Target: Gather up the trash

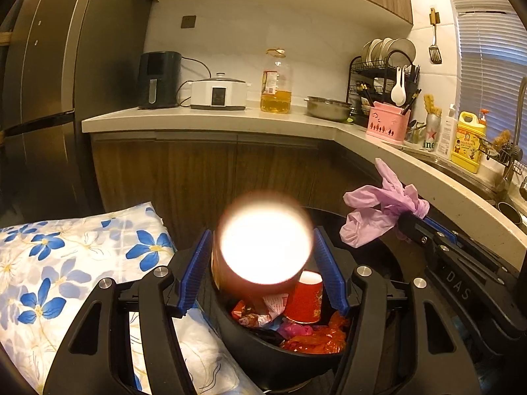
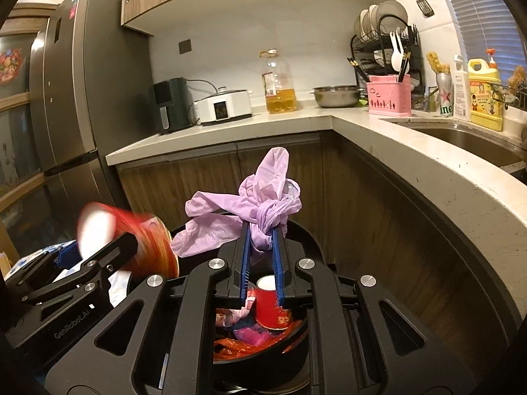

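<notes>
A black bin (image 1: 283, 339) already holding a red cup (image 2: 271, 309) and wrappers is recorded below both grippers, with a red paper cup (image 1: 263, 247) between the parted, blurred left gripper (image 1: 263, 263) fingers, contact undeterminable, while the knotted purple bag (image 2: 260, 210) clamped by the right gripper (image 2: 262, 256) is shown clearly only in the right wrist view.

Cabinet fronts (image 2: 197, 177): wood grain, matt. Counter (image 2: 411, 164): smooth pale stone look, speckled. Fridge (image 2: 66, 98), upper left: brushed metal sheen. Bowl (image 2: 336, 95): shiny steel. Purple bag (image 2: 230, 210): thin crinkled plastic film. Gripper pads (image 2: 244, 256): blue ribbed, probably rubber. Pillow (image 1: 66, 263): floral cloth.
</notes>
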### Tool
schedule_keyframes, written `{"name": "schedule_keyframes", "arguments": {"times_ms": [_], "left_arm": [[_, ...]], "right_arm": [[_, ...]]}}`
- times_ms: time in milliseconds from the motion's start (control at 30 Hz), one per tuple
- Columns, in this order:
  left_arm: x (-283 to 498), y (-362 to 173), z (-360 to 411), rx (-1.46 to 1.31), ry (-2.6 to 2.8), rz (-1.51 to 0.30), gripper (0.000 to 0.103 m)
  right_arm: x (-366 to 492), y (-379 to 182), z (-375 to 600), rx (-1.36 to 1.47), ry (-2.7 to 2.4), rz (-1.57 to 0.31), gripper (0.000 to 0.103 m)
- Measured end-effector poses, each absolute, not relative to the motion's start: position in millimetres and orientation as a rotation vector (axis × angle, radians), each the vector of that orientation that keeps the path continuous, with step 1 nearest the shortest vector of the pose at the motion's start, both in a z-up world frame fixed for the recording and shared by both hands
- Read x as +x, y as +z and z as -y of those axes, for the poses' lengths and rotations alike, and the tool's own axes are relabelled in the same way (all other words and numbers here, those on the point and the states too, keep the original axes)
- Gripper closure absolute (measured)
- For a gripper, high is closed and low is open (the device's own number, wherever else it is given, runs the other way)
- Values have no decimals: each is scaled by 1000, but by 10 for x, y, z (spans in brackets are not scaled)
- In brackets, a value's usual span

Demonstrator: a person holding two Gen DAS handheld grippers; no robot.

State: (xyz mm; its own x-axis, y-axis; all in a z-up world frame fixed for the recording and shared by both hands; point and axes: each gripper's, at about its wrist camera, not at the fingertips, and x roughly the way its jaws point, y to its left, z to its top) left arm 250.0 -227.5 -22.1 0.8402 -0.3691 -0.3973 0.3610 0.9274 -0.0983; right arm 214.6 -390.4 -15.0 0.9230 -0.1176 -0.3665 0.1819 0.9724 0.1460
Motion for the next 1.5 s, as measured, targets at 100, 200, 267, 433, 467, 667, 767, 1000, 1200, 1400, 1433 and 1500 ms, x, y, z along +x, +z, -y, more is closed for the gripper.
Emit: {"name": "schedule_keyframes", "arguments": {"times_ms": [100,200,267,433,467,667,767,1000,1200,1400,1433,1500], "left_arm": [[2499,-222,2224,-40,-380,-426,35],[2474,-217,2168,-41,-357,-418,30],[2465,-206,2121,-53,-340,-419,26],[2345,-176,1958,-57,-275,-410,15],[2317,-169,1926,-51,-257,-410,13],[2026,-140,1720,-22,-183,-402,6],[1883,-117,1592,-11,-152,-404,6],[1585,-103,1302,-24,-113,-431,6],[1276,-86,1081,-47,-91,-429,6],[953,-84,897,-52,-82,-424,6],[912,-81,879,-54,-84,-424,6],[813,-70,832,-52,-81,-417,6]], "right_arm": [[2167,-175,3900,186,-153,-373,75],[2156,-182,3893,187,-155,-374,71],[2131,-179,3895,193,-160,-373,64],[1982,-153,3824,180,-182,-366,30],[1944,-145,3790,172,-183,-368,26],[1769,-123,3565,126,-175,-418,14],[1634,-100,3421,105,-166,-427,12],[1379,-41,3175,83,-157,-441,12],[1097,-29,2962,63,-166,-457,12],[784,-5,2792,51,-182,-455,12],[731,4,2767,49,-187,-452,12],[639,19,2724,51,-189,-443,12]]}}
